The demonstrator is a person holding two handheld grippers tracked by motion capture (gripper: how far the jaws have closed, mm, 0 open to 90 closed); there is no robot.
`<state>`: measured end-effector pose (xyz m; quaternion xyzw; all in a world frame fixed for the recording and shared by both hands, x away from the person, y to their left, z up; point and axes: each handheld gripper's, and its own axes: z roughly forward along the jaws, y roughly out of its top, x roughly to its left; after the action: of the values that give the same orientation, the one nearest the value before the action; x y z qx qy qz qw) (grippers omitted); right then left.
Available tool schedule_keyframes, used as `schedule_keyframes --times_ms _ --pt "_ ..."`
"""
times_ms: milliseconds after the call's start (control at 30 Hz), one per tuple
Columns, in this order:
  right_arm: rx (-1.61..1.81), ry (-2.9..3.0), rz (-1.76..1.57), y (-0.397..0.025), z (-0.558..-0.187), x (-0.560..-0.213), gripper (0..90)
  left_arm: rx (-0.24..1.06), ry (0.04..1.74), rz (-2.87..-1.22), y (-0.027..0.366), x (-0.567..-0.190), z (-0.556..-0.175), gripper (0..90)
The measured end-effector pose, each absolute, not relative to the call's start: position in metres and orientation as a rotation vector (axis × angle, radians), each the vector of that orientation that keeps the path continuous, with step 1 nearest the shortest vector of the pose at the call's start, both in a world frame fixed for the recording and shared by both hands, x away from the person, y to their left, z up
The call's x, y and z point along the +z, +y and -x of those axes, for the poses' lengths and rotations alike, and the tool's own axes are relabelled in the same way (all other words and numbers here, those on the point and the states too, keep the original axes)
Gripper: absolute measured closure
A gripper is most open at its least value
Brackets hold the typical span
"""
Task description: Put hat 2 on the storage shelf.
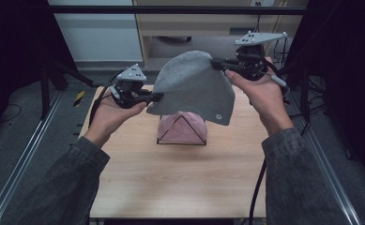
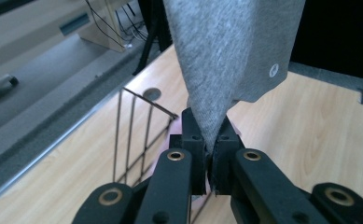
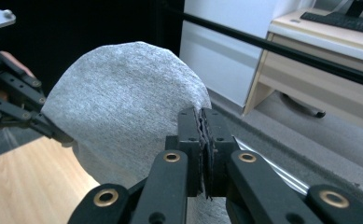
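Observation:
A grey knitted beanie (image 1: 194,86) with a small round tag hangs in the air above the table, stretched between both grippers. My left gripper (image 1: 157,97) is shut on its lower left edge; in the left gripper view the grey beanie (image 2: 226,60) runs up from the left gripper (image 2: 210,140). My right gripper (image 1: 216,63) is shut on the upper right edge, and in the right gripper view the beanie (image 3: 123,126) spreads to the left of the right gripper (image 3: 202,122). Below it a pink beanie (image 1: 182,127) lies in a black wire rack (image 1: 163,141).
The wooden table (image 1: 180,183) has open surface in front of the rack. The wire rack (image 2: 132,135) stands near the table's left side in the left gripper view. Metal rails run along both sides of the table. A desk and cables lie beyond the far edge.

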<state>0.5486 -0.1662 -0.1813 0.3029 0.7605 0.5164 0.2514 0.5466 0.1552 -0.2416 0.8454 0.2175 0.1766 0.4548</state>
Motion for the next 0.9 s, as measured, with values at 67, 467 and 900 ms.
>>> schedule_keyframes --times_ms 67,467,900 --pt "1.411 2.050 -0.827 -0.167 -0.554 -0.179 87.8 0.457 0.535 -2.082 0.155 -0.236 -0.550 87.2" --pt "1.424 1.983 -0.864 -0.168 -0.589 -0.193 87.8 0.543 0.592 -2.065 0.149 -0.243 -0.583 87.3" --pt "1.344 2.021 -0.895 -0.155 -0.619 -0.225 87.7 0.568 0.641 -2.062 0.147 -0.285 -0.610 87.2"
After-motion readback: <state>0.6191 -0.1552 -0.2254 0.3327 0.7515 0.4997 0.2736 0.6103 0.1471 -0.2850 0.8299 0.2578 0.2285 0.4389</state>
